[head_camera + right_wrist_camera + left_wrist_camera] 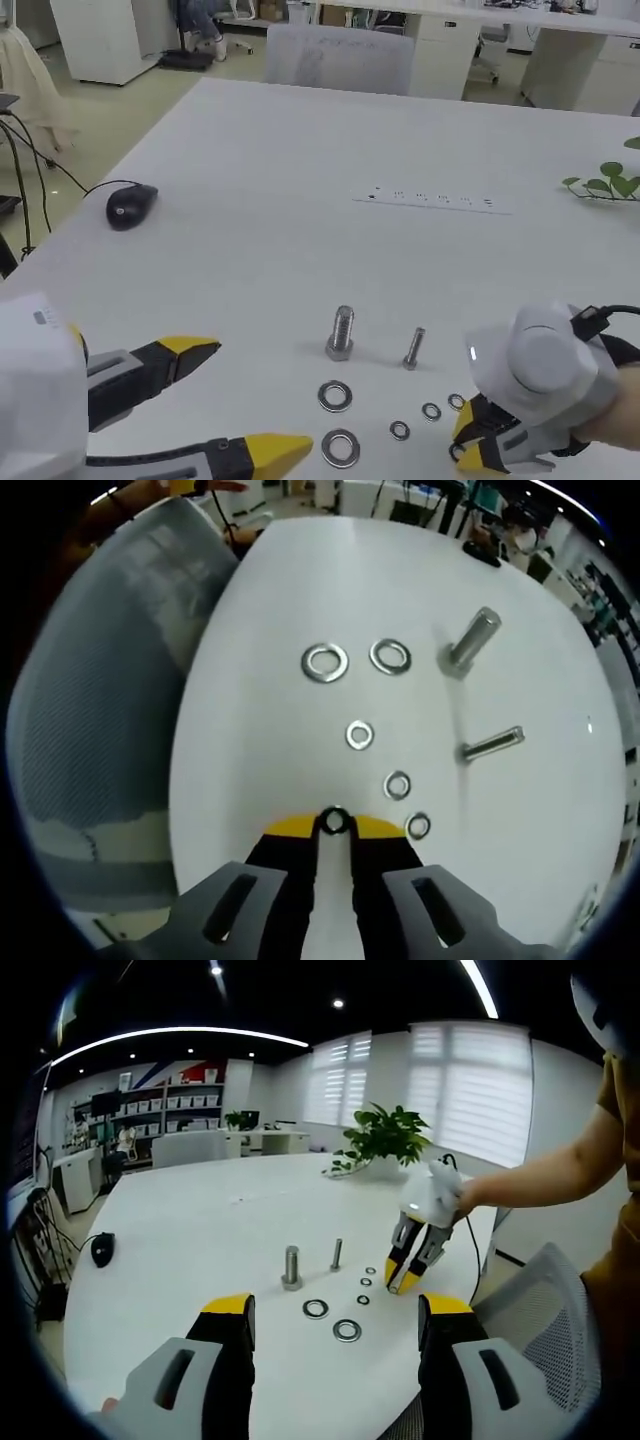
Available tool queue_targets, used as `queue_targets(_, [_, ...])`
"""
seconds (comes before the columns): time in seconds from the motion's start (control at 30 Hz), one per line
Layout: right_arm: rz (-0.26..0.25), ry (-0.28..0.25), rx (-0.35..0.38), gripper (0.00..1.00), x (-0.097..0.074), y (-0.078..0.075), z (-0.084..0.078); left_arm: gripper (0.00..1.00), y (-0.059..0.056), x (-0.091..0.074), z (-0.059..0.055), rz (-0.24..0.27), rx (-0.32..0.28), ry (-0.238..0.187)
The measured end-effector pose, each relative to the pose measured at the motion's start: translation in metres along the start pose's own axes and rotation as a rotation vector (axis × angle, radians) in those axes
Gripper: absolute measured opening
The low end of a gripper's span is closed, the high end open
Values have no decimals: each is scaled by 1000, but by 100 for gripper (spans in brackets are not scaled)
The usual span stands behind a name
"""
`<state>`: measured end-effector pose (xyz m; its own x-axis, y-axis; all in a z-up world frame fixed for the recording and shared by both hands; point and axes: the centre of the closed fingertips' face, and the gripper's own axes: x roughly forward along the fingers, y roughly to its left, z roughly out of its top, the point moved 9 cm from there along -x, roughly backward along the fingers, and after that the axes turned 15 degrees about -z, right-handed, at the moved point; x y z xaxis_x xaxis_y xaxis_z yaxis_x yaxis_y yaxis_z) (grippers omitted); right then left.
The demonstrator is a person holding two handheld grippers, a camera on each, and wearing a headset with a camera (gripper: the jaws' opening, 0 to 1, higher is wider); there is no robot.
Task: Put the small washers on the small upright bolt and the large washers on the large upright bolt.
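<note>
Table edge (195,780) beside right tool (335,828)'s washer (335,810)

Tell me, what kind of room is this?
Probably an office: a computer mouse, a power strip and a potted plant sit on the white table, and shelves line the far wall.

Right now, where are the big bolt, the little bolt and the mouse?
big bolt (342,326), head view, threaded shaft.
little bolt (415,346), head view, shaft.
mouse (131,204), head view, top.
</note>
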<state>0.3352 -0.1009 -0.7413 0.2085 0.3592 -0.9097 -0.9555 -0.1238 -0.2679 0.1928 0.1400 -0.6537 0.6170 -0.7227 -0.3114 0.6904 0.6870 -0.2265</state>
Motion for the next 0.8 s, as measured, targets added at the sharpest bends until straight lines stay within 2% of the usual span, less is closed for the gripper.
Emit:
queue_targets(0.1, [15, 6, 29, 12, -3, -1, 0, 65, 0, 0, -1, -1, -6, 3])
queue_targets(0.27, [7, -5, 38, 12, -14, -6, 5, 65, -1, 2, -2, -5, -5, 11])
queue_targets(0.37, [2, 17, 34, 12, -19, -11, 7, 65, -1, 3, -1, -8, -5, 9])
queue_targets(0.6, [-43, -3, 14, 12, -38, -33, 20, 65, -1, 7, -2, -15, -7, 11])
queue_targets(0.8, [-72, -19, 28, 12, -45, -52, 30, 65, -2, 8, -4, -16, -16, 7])
